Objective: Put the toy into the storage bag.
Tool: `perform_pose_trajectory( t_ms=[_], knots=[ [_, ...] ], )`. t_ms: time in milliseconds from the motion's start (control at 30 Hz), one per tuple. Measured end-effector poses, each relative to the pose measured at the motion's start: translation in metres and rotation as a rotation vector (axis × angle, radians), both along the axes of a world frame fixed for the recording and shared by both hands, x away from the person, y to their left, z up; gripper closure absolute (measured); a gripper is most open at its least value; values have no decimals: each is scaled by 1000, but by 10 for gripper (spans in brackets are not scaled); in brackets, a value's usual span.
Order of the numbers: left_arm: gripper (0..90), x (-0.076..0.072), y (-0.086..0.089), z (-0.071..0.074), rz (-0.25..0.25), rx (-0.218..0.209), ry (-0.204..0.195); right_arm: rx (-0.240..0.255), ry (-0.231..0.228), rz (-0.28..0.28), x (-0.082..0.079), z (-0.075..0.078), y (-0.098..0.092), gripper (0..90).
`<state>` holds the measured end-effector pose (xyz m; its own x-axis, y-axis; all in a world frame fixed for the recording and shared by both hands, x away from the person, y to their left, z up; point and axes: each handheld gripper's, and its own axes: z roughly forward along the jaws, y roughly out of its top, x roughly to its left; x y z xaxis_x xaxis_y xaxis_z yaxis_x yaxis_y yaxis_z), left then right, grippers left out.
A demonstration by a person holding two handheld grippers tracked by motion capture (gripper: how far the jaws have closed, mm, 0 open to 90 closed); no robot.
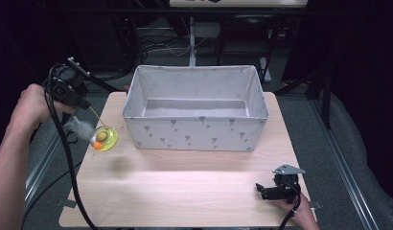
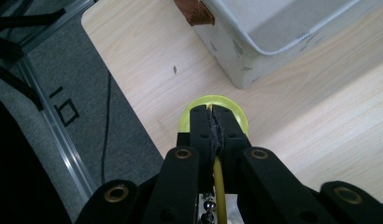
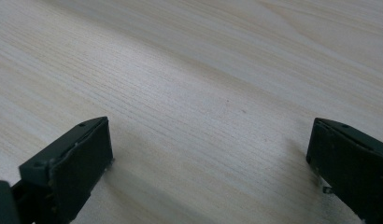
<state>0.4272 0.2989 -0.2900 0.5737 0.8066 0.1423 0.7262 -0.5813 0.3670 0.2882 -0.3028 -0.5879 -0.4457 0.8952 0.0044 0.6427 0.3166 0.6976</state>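
Observation:
My left gripper point(image 1: 84, 103) hangs above the table's left edge, shut on the thin yellow stem point(image 1: 98, 118) of a toy. The stem ends in a clear yellow disc point(image 1: 105, 139) with an orange ball and a white feather tuft point(image 1: 80, 127), hanging just above the wood. In the left gripper view the jaws point(image 2: 212, 113) are pressed together on the yellow stem point(image 2: 219, 179), with the disc point(image 2: 236, 111) behind their tips. My right gripper point(image 1: 260, 189) rests near the table's front right corner. Its jaws point(image 3: 208, 154) stand open over bare wood.
A white fabric bin point(image 1: 194, 130) with a grey print stands at the back middle of the light wooden table point(image 1: 185, 191), its inside bare. Its corner point(image 2: 245, 70) and a brown tab point(image 2: 194, 11) lie ahead of the left gripper. Grey floor and metal rails flank the table.

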Motion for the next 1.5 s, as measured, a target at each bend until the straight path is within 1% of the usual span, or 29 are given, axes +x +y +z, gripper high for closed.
perform_pose_trajectory(
  t_ms=[133,200,300,400,467,500,700,867,967,1067,1100,1167,1233,1500],
  knots=[
    [882,3,1,6,13,-2,-7,0,0,0,0,0,0,0],
    [882,5,2,9,27,5,-16,0,0,0,0,0,0,0],
    [882,8,3,13,39,0,-19,3,-2,-2,0,0,0,0],
    [882,11,2,18,37,6,-21,-2,2,1,0,0,0,0],
    [882,13,1,21,44,1,-27,0,0,0,0,0,0,0],
    [882,14,1,22,43,6,-27,4,-2,-2,0,0,0,0],
    [882,20,1,32,64,16,-33,0,0,0,0,0,0,0],
    [882,24,2,40,79,10,-43,0,0,0,0,0,0,0],
    [882,27,2,43,86,4,-43,4,-2,-2,0,0,0,0],
    [882,31,2,46,93,8,-41,4,-2,-3,0,0,0,0],
    [882,31,2,47,96,7,-46,3,-2,-2,0,0,0,0],
    [882,33,2,50,97,6,-53,-2,1,1,0,0,0,0],
    [882,34,1,53,97,12,-56,4,-2,-2,0,0,0,0],
    [882,37,-5,67,94,21,-71,3,-2,-2,0,0,0,0]
  ],
)
